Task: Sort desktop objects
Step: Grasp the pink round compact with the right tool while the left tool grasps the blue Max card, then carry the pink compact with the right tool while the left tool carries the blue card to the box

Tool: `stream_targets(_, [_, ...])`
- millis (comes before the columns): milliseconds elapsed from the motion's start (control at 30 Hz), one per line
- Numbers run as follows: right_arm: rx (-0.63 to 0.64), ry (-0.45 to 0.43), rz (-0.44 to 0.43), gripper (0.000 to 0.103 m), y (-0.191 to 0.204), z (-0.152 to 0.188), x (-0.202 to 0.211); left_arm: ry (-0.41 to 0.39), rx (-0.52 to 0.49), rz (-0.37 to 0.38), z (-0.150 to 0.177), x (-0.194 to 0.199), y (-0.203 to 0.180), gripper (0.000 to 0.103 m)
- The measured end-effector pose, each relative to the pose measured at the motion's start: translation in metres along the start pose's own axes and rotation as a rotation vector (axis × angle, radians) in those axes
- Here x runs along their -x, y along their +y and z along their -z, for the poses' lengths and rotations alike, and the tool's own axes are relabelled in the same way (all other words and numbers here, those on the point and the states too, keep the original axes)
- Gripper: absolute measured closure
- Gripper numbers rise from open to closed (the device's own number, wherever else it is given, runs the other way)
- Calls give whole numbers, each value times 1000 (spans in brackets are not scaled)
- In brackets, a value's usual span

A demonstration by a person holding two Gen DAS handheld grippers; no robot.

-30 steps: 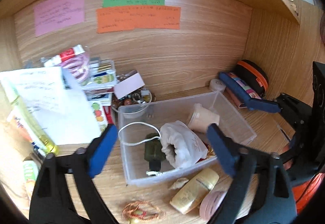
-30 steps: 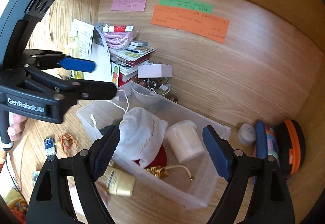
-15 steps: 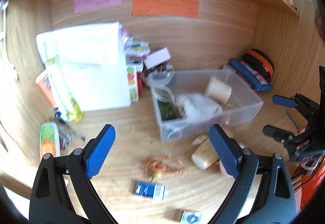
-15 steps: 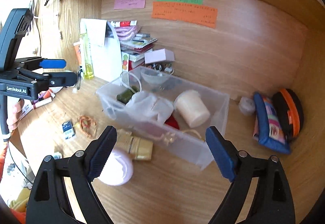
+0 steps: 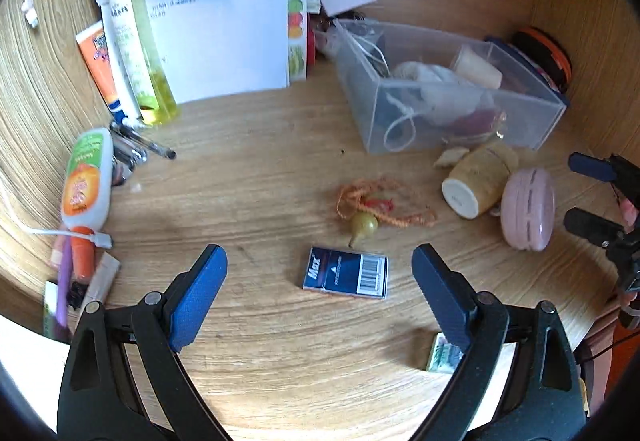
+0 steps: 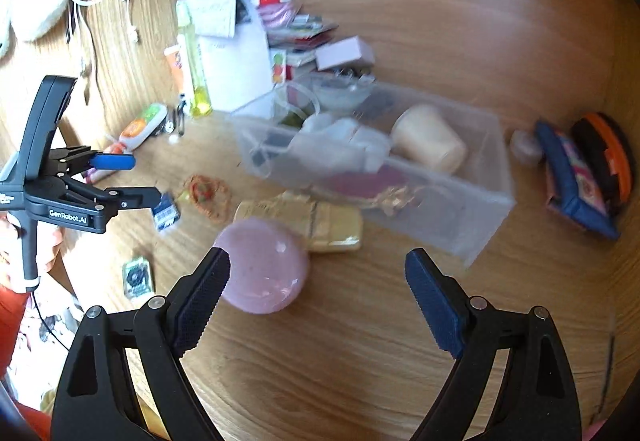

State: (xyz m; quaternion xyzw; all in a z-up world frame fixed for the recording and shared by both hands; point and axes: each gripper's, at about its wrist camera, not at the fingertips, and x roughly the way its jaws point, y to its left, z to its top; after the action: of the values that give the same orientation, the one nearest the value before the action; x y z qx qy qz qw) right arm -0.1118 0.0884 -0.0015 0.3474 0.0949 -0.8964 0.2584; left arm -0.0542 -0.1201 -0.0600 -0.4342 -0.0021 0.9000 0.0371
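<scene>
The blue card point(image 5: 346, 273) lies flat on the desk point(image 5: 260, 181) just ahead of the left gripper point(image 5: 320, 281), squarely between its two blue fingers point(image 5: 198, 297) and a little beyond their tips. Its long axis runs across the gap from one finger to the other, so the jaws as they stand would meet its short ends. The left gripper is spread wide and holds nothing. It looks down at the desk at a steep angle, tilted forward, with the beaded cord point(image 5: 380, 201) just past the card and the clear bin point(image 5: 448, 89) farther ahead to the right.

The right gripper point(image 6: 316, 301) is also released and empty. The pink case point(image 6: 262, 265) sits on the desk just ahead of its left finger, more beside that finger than between the two (the view there is blurred). The gold tube point(image 6: 316, 221) lies just beyond the case, against the bin's near wall.

The left hand is plainly the nearer one to the card, the right to the case. My guess is that the card is the next pick, bound for the bin.
</scene>
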Motion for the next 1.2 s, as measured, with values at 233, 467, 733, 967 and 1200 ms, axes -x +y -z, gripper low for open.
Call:
stream_targets(233, [6,86,-43,15,11,7,-33,46,-30,21,10,-15,-11,9])
stream_targets(467, [29,115,-47,15,22,3,-48,48,-55,-1,13,-20,-14,19])
stream_targets(733, [72,131,-41,16,35,2,-57,0,-94,19,18,-17,-15,38])
stream_targets(967, [58,133,-45,43,34,5,-61,-25,-106,30,16,-16,-17,55])
stream_targets(1200, [54,115,-36,43,35,6,-56,-33,-88,16,15,-16,-18,56])
